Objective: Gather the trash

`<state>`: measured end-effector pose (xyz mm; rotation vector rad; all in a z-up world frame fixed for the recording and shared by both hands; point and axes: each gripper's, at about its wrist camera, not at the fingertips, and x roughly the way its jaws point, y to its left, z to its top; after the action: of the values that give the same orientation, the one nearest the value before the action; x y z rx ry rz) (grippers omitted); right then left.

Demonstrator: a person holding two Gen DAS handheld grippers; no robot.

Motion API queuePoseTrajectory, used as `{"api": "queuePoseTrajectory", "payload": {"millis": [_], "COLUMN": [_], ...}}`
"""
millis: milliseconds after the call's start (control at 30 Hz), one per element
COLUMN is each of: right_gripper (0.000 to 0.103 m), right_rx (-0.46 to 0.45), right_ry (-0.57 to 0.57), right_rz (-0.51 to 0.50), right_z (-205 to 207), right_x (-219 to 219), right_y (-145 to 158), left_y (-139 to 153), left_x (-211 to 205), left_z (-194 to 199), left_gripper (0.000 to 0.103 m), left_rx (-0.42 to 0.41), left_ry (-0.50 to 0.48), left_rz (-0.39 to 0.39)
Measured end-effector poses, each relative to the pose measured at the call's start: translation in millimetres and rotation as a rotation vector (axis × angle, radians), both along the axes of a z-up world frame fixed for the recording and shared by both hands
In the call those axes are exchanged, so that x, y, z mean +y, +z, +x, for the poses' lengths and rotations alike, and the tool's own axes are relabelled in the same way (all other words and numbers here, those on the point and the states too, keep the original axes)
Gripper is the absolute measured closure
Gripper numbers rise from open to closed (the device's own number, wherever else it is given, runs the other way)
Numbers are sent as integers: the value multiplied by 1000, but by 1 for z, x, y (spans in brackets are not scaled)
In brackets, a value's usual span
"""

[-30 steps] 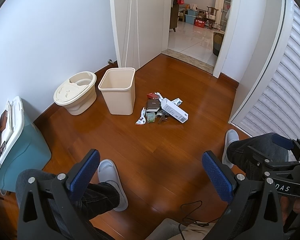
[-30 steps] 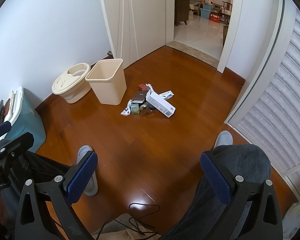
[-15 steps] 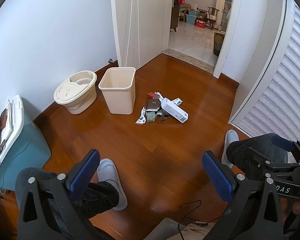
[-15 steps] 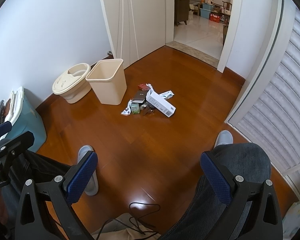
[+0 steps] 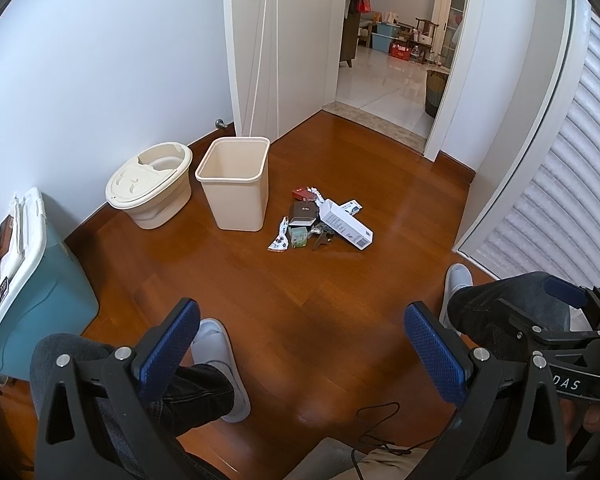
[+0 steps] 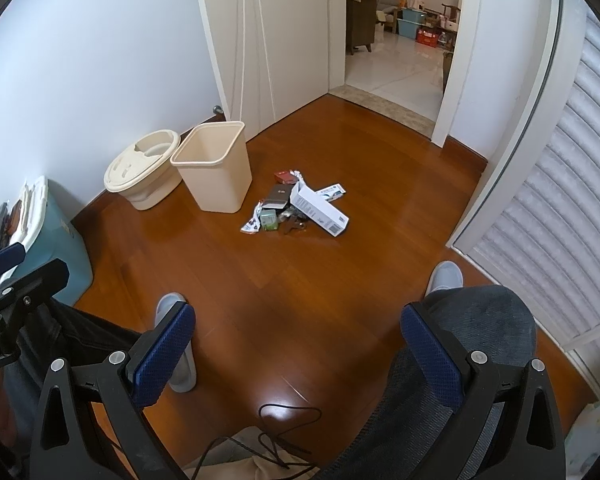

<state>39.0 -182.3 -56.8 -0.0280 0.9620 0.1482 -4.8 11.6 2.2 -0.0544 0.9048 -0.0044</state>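
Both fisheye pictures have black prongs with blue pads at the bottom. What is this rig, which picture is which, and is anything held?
No robot here: a seated person holds a two-finger gripper in each hand, with a camera looking along its fingers. One picture looks from the left gripper, the other from the right gripper. Both are open and hold nothing. On the wooden floor lies a small trash pile with a long white carton on top, beside an open beige wastebasket. A lidded cream pot stands left of it.
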Motion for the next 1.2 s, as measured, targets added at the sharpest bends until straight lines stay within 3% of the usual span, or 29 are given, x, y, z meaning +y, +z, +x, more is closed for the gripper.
{"api": "queuePoseTrajectory", "payload": {"millis": [167, 300, 400, 467, 600, 733, 967, 1067, 1167, 1200], "right_gripper": [0, 0, 0, 0, 0, 0, 0, 0, 0, 0], "right_rx": [-8, -56, -108, -96, -62, -18, 133, 130, 138, 143], "right_ry": [16, 99, 188, 247, 451, 597, 753, 798, 817, 823], "right_rz": [-3, -52, -110, -131, -194, -347, -502, -599, -618, -613], "right_z": [-3, 19, 58, 96, 176, 263, 389, 423, 452, 459], "right_x": [-3, -5, -8, -11, -5, 11, 18, 26, 30, 32], "right_y": [2, 9, 18, 18, -5, -80, -305, -387, -450, -466], "left_y": [0, 4, 5, -2, -30, -69, -163, -207, -255, -269], "left_x": [6, 8, 15, 14, 12, 12, 26, 18, 4, 2], "left_z": [0, 17, 44, 67, 119, 186, 274, 308, 342, 350], "left_gripper": [0, 0, 0, 0, 0, 0, 0, 0, 0, 0], "left_rx": [3, -8, -26, -16, 53, 121, 223, 252, 236, 246], "left_ry": [12, 29, 69, 79, 81, 102, 213, 228, 224, 226], "left_rz": [-3, 15, 38, 59, 53, 54, 51, 127, 257, 255]}}
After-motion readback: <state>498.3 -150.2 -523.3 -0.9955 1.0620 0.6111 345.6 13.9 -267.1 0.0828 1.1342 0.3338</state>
